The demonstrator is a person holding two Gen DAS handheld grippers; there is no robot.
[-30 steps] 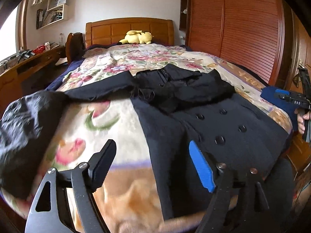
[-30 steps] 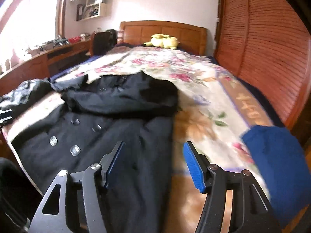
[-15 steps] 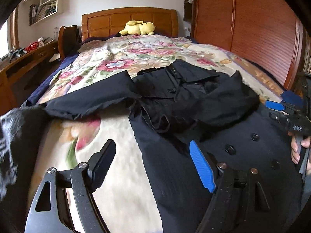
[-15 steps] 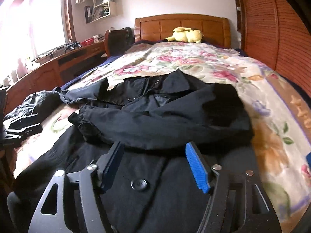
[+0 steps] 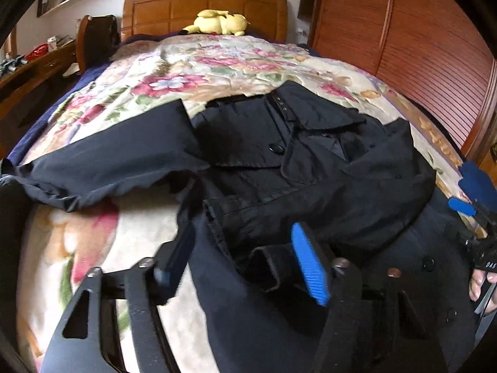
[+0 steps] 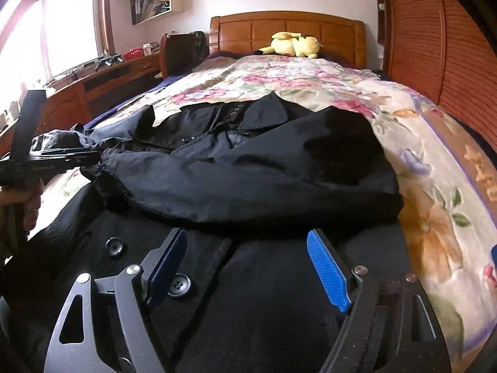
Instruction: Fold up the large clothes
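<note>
A large black buttoned coat (image 5: 279, 168) lies front-up on the floral bedspread (image 5: 192, 71), collar toward the headboard. One sleeve (image 5: 102, 161) stretches out to the left; the other sleeve (image 6: 248, 180) is folded across the chest. My left gripper (image 5: 245, 258) is open, low over the coat's left edge near the folded sleeve's cuff. My right gripper (image 6: 248, 264) is open over the coat's lower front, near its buttons (image 6: 178, 284). Each gripper shows at the edge of the other's view: the right one in the left wrist view (image 5: 478, 233), the left one in the right wrist view (image 6: 46, 161).
A yellow plush toy (image 5: 217, 25) lies by the wooden headboard (image 6: 285, 28). A wooden wardrobe (image 5: 403, 31) stands on the right of the bed, a desk (image 6: 102, 84) and a dark chair (image 6: 183, 49) on the left. A blue cloth (image 5: 475, 180) lies at the bed's right edge.
Both grippers have moved forward up the bed and lower over the coat, from its hem toward the folded sleeve. Both have stayed open. The coat has not moved.
</note>
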